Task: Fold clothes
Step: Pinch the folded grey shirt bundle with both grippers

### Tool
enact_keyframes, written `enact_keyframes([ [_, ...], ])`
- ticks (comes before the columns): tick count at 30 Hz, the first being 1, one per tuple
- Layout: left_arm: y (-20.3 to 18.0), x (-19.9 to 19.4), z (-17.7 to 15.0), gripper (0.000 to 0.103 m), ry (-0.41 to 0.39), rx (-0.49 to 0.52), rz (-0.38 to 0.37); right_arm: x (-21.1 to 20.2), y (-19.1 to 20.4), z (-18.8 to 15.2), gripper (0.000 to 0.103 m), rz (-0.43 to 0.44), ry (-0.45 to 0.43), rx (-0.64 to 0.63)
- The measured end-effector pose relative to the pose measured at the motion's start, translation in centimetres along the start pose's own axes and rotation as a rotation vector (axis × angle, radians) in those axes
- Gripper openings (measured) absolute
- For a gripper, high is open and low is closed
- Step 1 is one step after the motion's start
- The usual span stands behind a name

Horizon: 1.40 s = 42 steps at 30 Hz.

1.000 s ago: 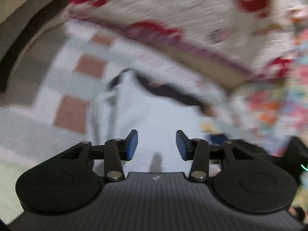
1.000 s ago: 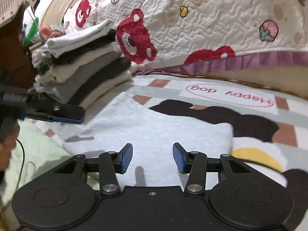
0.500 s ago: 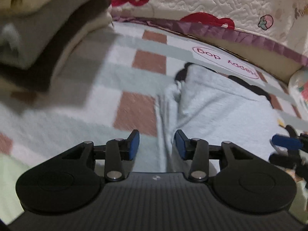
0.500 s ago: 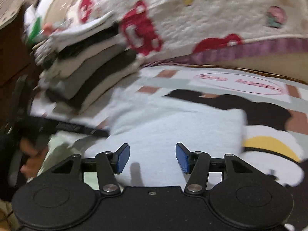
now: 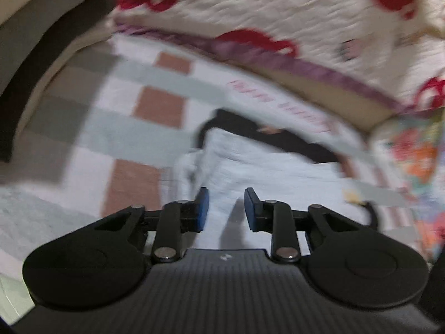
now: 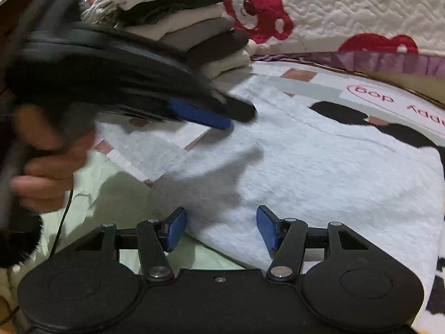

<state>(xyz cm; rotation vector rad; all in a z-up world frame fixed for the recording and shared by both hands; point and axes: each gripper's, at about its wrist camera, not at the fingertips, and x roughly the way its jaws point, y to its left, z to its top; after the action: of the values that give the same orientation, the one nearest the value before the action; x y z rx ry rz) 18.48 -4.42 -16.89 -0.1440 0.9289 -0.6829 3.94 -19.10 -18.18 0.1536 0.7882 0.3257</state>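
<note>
A light grey garment [image 6: 319, 167] lies flat on the checked blanket [image 6: 314, 86]. My right gripper [image 6: 222, 228] hovers over its near edge, jaws opening and wide apart, nothing pinched between the blue pads. My left gripper [image 5: 225, 208] hangs just above the same grey garment [image 5: 264, 172] near its left folded edge. Its jaws are closing to a narrow gap and the pads do not press on cloth. In the right wrist view the left gripper [image 6: 230, 117] reaches in from the left over the garment, held by a hand [image 6: 41, 167].
A stack of folded clothes [image 6: 180, 27] stands at the back left, against a white quilt with red bears [image 6: 347, 14]. A pale green sheet [image 6: 111, 194] lies left of the garment. Flowered fabric [image 5: 411, 161] is at the far right in the left wrist view.
The left gripper's jaws have narrowed and its view has swung right, from the stack to the garment. The right gripper's jaws have widened. In the right wrist view the left gripper has come in over the garment.
</note>
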Motion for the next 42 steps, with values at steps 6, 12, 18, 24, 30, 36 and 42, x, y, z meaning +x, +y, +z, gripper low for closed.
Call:
enact_keyframes([
  [6,0.3,0.0,-0.3,0.041,0.006,0.063,0.145,-2.1,-1.2,0.5,0.063,0.224,-0.004,0.107],
  [12,3.4,-2.5,-0.4,0.045,-0.043,-0.079,0.063,-7.5,-9.0,-0.3,0.065,0.080,-0.116,0.292],
  [18,4.5,-3.0,-0.1,0.061,0.009,-0.212,-0.217,-9.4,-17.2,-5.0,0.065,-0.043,-0.140,0.615],
  [24,3.6,-0.4,-1.4,0.063,0.015,-0.138,-0.090,-9.0,-18.9,-9.9,0.065,0.064,-0.177,0.870],
  [30,4.5,2.3,-0.2,0.069,0.023,-0.198,-0.178,-7.7,-18.6,-10.4,0.067,0.188,-0.159,0.938],
  [36,3.7,3.2,-0.1,0.029,-0.015,-0.169,-0.149,-7.1,-17.5,-9.2,0.057,0.141,-0.136,0.857],
  [42,-0.2,-0.6,-0.3,0.022,-0.138,-0.017,-0.050,-8.7,-13.8,-3.5,0.017,-0.092,-0.142,0.518],
])
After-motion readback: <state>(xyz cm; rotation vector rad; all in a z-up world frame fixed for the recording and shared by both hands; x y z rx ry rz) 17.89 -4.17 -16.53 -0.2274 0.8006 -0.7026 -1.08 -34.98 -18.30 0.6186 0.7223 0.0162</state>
